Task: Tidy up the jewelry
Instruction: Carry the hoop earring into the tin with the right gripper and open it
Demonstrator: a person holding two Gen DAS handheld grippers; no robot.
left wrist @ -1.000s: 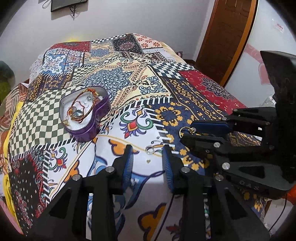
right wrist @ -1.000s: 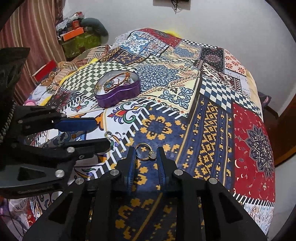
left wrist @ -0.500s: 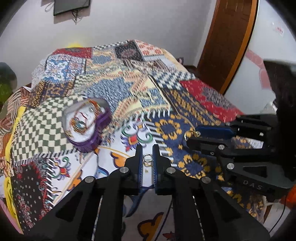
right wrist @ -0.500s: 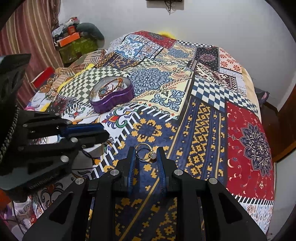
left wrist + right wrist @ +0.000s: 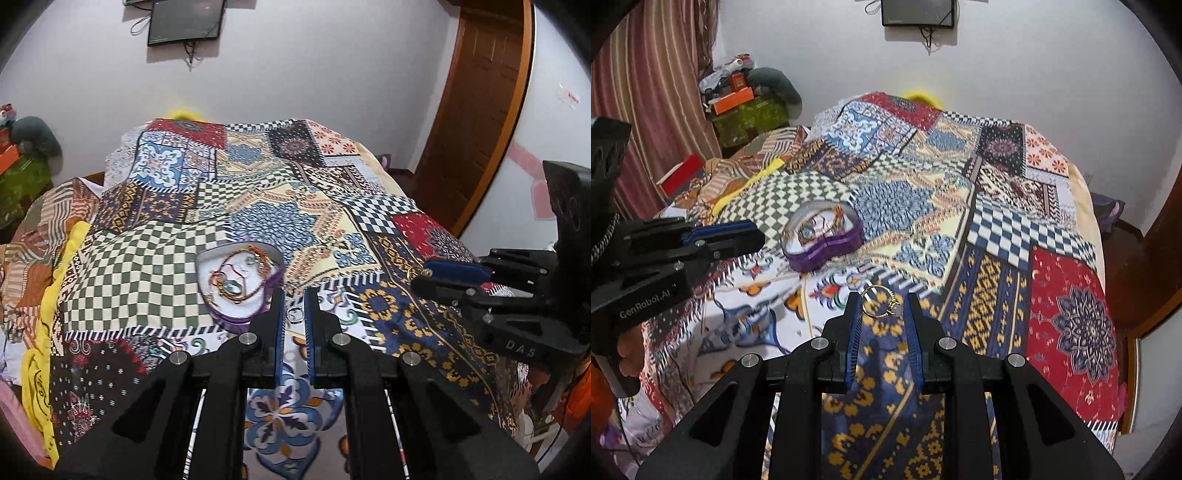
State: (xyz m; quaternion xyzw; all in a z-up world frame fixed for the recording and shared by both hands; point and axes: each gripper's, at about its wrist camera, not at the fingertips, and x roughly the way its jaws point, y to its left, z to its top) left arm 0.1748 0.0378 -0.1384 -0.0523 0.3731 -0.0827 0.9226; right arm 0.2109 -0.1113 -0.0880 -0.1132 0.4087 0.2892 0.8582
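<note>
while both grippers are hanging above the patchwork bedspread (image 5: 258, 206), the left gripper (image 5: 294, 314) is pinching a small silver ring (image 5: 294, 314) between its blue pads, the fingers drawn close on either side of it. a second ago those fingers were standing spread over the ring as it lay on the cloth; half a second ago they were already closing on it, and now the grip is sitting higher, with the purple heart-shaped tin (image 5: 240, 284) just beyond the fingertips rather than well off to the left. the tin, resting on the bedspread, is showing a tangle of red and gold bracelets (image 5: 236, 273) inside.

the right gripper (image 5: 882, 308) is holding a gold ring (image 5: 881, 306) with a pale stone between its pads, much as it was a second ago, though the bedspread is now lying farther below it. in the right wrist view the tin (image 5: 822, 240) is sitting ahead and to the left, with the left gripper (image 5: 738, 236) reaching in near it. a dark screen (image 5: 184, 20) is hanging on the wall behind the bed.
</note>
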